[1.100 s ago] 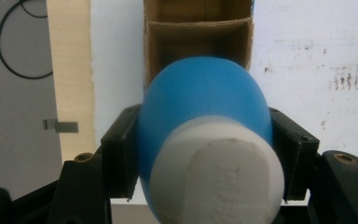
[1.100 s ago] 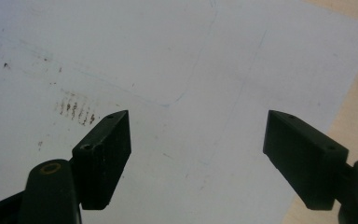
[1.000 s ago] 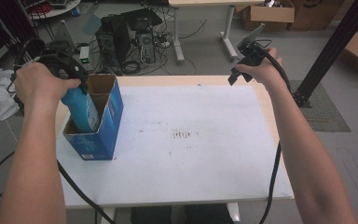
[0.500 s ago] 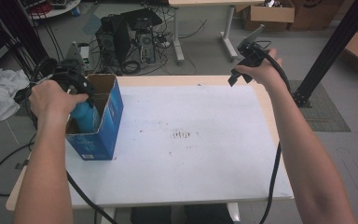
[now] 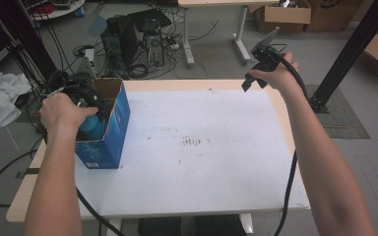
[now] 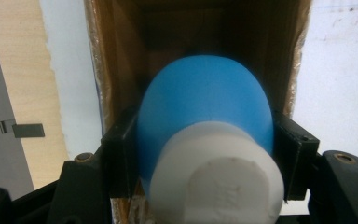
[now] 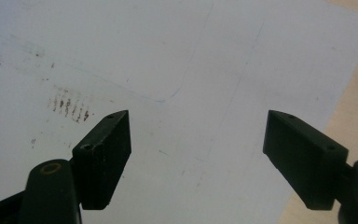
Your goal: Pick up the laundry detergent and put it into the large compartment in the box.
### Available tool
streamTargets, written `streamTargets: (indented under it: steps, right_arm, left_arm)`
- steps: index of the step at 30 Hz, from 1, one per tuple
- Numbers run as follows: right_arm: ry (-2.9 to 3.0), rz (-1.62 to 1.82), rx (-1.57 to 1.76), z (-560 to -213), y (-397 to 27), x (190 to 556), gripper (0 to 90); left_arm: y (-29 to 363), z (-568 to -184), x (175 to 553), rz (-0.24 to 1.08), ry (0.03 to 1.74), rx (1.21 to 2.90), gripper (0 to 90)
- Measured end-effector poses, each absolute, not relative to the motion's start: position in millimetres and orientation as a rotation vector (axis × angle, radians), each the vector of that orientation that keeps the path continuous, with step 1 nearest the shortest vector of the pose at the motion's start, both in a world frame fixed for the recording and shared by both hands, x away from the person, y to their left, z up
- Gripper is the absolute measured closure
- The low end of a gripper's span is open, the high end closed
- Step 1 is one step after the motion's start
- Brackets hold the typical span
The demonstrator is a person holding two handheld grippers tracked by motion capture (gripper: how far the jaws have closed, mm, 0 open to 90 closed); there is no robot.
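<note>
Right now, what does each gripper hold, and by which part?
The left gripper clamps the blue bottle at its shoulder, just below the white cap. The right gripper holds nothing.

- Blue bottle (image 6: pixel 205 102) with a white cap (image 6: pixel 216 179), cap end up, partly down inside the box.
- Blue cardboard box (image 5: pixel 109 130), open-topped, upright near the surface's left edge.
</note>
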State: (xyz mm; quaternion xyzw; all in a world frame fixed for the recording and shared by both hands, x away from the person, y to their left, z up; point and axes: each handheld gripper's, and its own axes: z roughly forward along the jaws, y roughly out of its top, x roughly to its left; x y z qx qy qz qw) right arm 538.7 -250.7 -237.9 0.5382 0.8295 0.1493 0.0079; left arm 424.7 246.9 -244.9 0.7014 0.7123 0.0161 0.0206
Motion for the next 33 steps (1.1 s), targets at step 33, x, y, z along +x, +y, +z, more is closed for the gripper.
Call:
streamTargets:
  steps: [33]
  right_arm:
    - [2.605, 0.445, 1.673, -246, -247, 541, 23.4]
  left_arm:
    - [250, -273, 431, 0.033, 2.229, 2.204, 38.1]
